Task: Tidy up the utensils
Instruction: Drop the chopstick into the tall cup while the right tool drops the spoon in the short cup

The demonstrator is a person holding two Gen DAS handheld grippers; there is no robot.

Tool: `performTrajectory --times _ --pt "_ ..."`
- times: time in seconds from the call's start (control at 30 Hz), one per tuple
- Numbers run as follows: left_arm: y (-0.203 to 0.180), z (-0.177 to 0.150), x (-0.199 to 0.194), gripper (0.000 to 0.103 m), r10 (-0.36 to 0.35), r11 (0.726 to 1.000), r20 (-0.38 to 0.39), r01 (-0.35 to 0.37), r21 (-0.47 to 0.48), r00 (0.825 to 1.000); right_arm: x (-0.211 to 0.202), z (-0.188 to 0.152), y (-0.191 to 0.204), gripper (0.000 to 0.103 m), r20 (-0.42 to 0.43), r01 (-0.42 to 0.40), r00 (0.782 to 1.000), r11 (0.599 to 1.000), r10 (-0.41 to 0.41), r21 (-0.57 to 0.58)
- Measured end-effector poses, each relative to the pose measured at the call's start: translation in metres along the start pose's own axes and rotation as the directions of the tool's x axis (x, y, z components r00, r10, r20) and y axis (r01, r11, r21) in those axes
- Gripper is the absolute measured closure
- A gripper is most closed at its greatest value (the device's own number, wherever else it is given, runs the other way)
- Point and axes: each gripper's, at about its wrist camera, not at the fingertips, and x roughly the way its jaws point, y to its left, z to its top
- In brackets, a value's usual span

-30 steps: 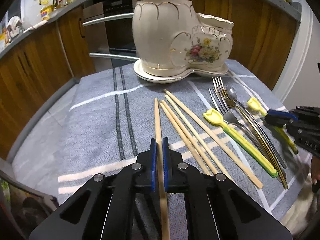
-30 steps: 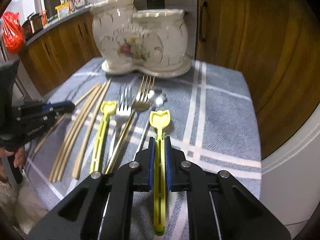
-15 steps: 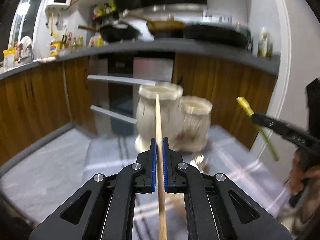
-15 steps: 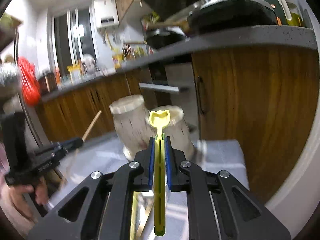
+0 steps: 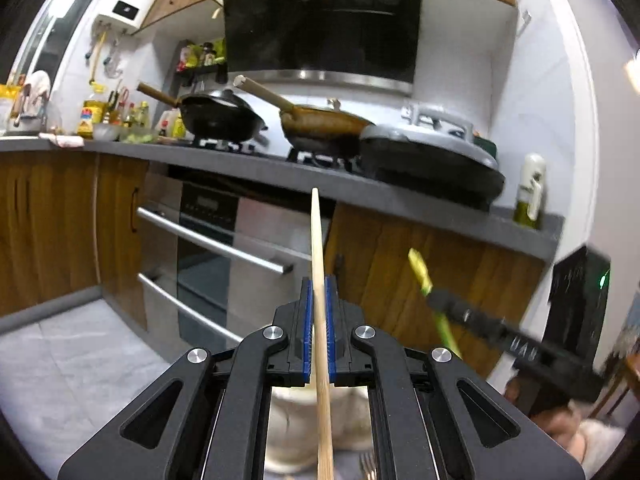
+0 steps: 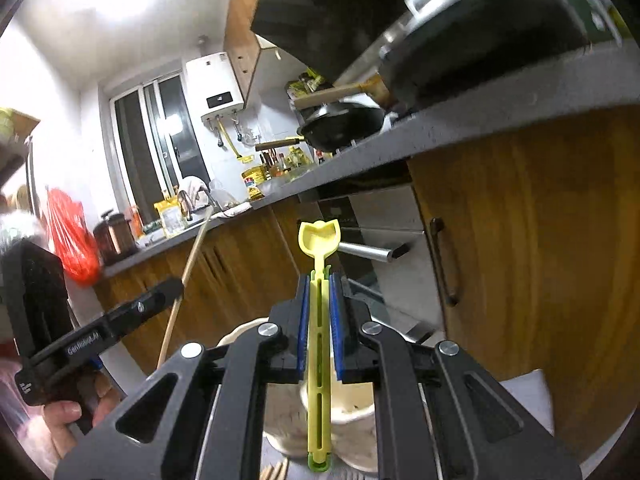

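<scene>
My left gripper (image 5: pixel 319 292) is shut on a wooden chopstick (image 5: pixel 318 248) that points up, lifted off the table. My right gripper (image 6: pixel 320 288) is shut on a yellow plastic utensil (image 6: pixel 319 236) with a tulip-shaped end, also tilted up. The cream ceramic holder (image 5: pixel 296 428) sits below the left gripper, mostly hidden by it; it also shows in the right wrist view (image 6: pixel 352 416) below the yellow utensil. Each gripper shows in the other's view: the right one (image 5: pixel 436 300) with its yellow utensil, the left one (image 6: pixel 172 288) with the chopstick.
Behind stands a kitchen counter (image 5: pixel 280 168) with a stove, a black pan (image 5: pixel 220 116) and a brown wok (image 5: pixel 320 124). An oven with steel handles (image 5: pixel 212 240) and wooden cabinets (image 6: pixel 540 240) are beyond the table. Fork tips (image 5: pixel 368 468) lie at the bottom edge.
Both grippers have lifted their utensils off the cloth and tilted upward; the view swung from the table to the counter. The holder now lies under the fingers.
</scene>
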Motion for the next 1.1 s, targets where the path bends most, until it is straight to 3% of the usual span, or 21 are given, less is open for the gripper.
performTrajectory --times 0.27,0.5,0.7,0.93,1.1 --pt "-0.003 0.013 0.04 0.097 0.073 0.997 0.105 -0.076 0.028 0.992 0.043 -0.008 -0.025 0.093 -0.027 0.021 0.999 0.999 -0.02 0.049" --pt "0.005 0.004 0.065 0.097 0.187 0.978 0.128 -0.197 0.071 0.974 0.06 -0.02 -0.017 0.093 0.005 0.102 0.995 0.994 -0.102 -0.044" --pt "0.013 -0.008 0.059 0.097 0.179 0.982 0.102 -0.184 0.051 0.979 0.067 -0.027 -0.006 0.093 0.019 0.166 0.986 0.976 -0.165 -0.141" --pt "0.013 -0.029 0.03 0.097 0.158 0.984 0.063 -0.163 0.076 0.985 0.048 -0.03 0.003 0.093 -0.096 0.203 0.97 0.96 -0.225 -0.195" --pt "0.014 -0.043 0.015 0.097 0.145 0.987 -0.006 -0.144 0.072 0.989 0.029 -0.037 0.01 0.093 -0.13 0.222 0.958 0.948 -0.256 -0.228"
